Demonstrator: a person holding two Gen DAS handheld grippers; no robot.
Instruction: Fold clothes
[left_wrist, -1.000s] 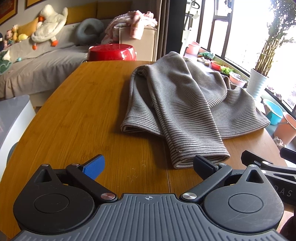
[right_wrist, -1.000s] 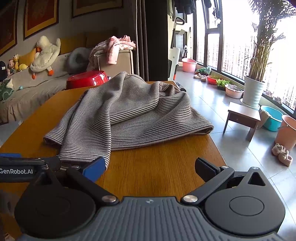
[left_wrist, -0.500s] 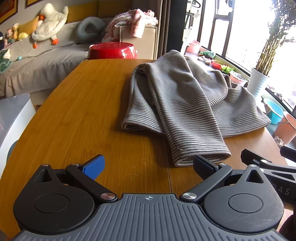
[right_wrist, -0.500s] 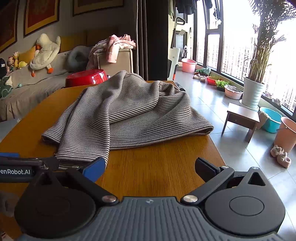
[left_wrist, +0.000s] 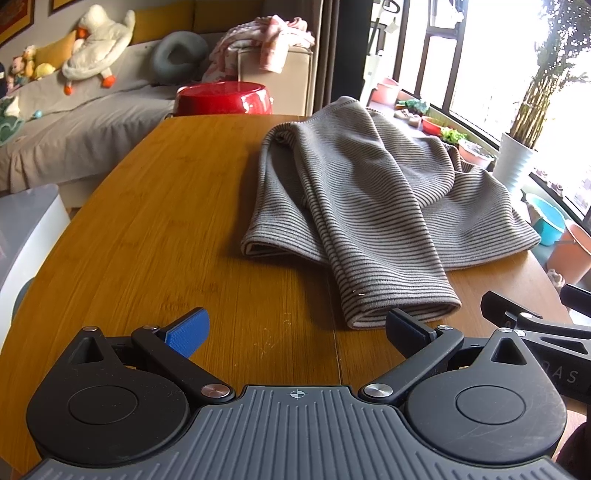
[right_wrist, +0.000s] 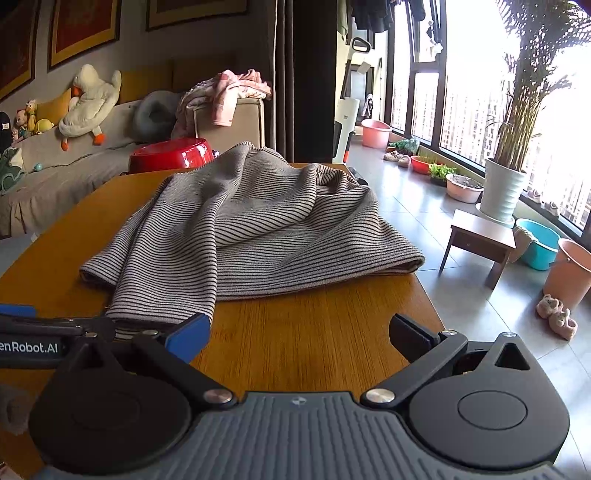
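My left gripper (left_wrist: 295, 328) and right gripper (right_wrist: 299, 330) both hover low over the near edge of the table (left_wrist: 166, 221), jaws spread wide and holding nothing. The striped sweater (left_wrist: 369, 206) lies rumpled toward the table's right edge, one sleeve (left_wrist: 391, 288) reaching the near edge; its cuff seems to touch my left gripper's right finger (left_wrist: 406, 330). A red bowl (left_wrist: 225, 98) sits beyond the far edge.

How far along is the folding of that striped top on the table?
Barely begun. The striped top lies rumpled on the wooden table, with one sleeve draped forward; no neat fold shows. The left gripper and the right gripper are open, holding nothing. All the folding remains.
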